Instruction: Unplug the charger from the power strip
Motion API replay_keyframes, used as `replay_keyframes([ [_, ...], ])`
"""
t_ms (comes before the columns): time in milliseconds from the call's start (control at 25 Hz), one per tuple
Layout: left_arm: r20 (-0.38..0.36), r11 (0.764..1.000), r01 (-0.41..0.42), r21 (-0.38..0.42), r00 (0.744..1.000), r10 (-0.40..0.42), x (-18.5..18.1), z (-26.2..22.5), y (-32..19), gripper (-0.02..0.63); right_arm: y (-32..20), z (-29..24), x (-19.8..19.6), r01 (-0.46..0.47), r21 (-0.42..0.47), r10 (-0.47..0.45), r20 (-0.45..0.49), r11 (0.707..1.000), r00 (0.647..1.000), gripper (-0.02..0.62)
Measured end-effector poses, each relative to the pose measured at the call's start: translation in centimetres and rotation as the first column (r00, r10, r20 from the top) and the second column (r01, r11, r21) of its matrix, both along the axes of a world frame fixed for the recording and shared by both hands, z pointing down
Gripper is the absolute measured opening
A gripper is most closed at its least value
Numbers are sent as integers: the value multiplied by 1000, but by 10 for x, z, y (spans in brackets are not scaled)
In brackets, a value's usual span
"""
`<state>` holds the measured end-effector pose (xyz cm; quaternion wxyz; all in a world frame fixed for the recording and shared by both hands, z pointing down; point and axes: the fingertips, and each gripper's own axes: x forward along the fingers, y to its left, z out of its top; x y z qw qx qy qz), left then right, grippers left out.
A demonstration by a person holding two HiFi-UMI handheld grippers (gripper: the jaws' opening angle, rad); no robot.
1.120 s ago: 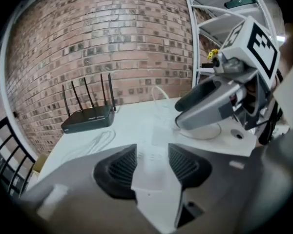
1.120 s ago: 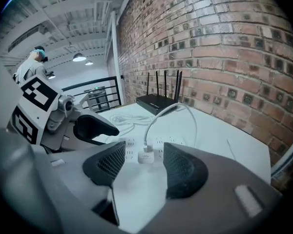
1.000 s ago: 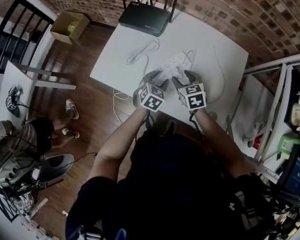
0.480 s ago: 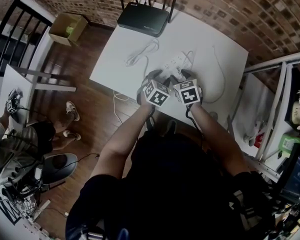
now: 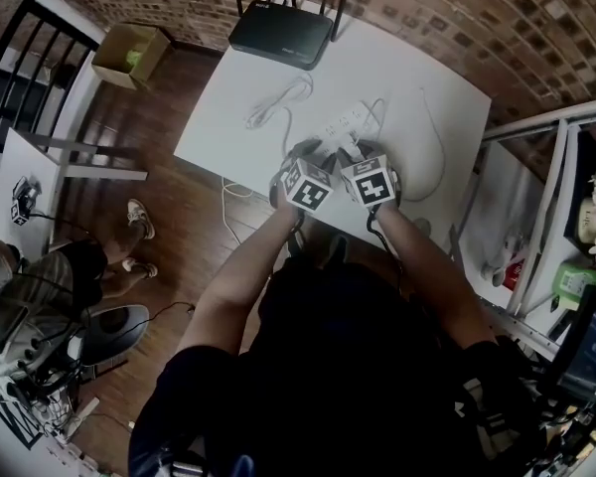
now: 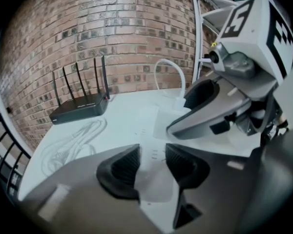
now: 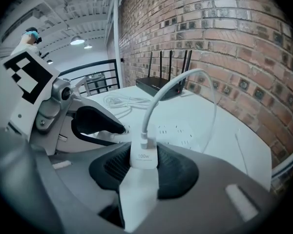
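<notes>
A white power strip (image 5: 344,122) lies on the white table (image 5: 238,97). In the left gripper view its near end (image 6: 153,152) fills the gap between my left gripper's (image 6: 153,165) ribbed pads, which have just been closing and touch its sides. A white charger (image 7: 142,156) stands plugged into the strip (image 7: 178,130), its white cable (image 7: 161,89) arching up. My right gripper (image 7: 144,165) has just been closing and its pads press on both sides of the charger. In the head view the two grippers (image 5: 316,155) (image 5: 364,153) sit side by side over the strip.
A black router (image 5: 281,33) with several antennas stands at the table's far edge. A loose coil of white cable (image 5: 274,107) lies left of the strip. A brick wall runs behind the table, a metal shelf rack (image 5: 551,167) stands to the right, and a seated person (image 5: 70,266) is at left on the floor level.
Both grippers have sunk onto the strip and drawn closer together, the right marker cube shifting left toward the left one. The strip and charger stay where they were.
</notes>
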<state>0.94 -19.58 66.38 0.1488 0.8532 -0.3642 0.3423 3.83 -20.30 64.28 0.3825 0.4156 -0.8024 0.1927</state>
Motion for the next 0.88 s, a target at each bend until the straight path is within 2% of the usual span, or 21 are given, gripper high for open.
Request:
replay_keyframes([
  [440, -15, 1000, -3, -24, 1000, 2, 4, 1, 27, 164, 27, 10, 10, -3, -43, 4, 15, 999, 1000, 141],
  [560, -35, 999, -9, -44, 999, 7, 7, -2, 35, 206, 38, 11, 13, -3, -56, 5, 23, 998, 1000, 141],
  [880, -7, 997, -31, -70, 1000, 30, 3, 4, 30, 199, 47, 10, 13, 0, -62, 2, 37, 998, 999, 141],
])
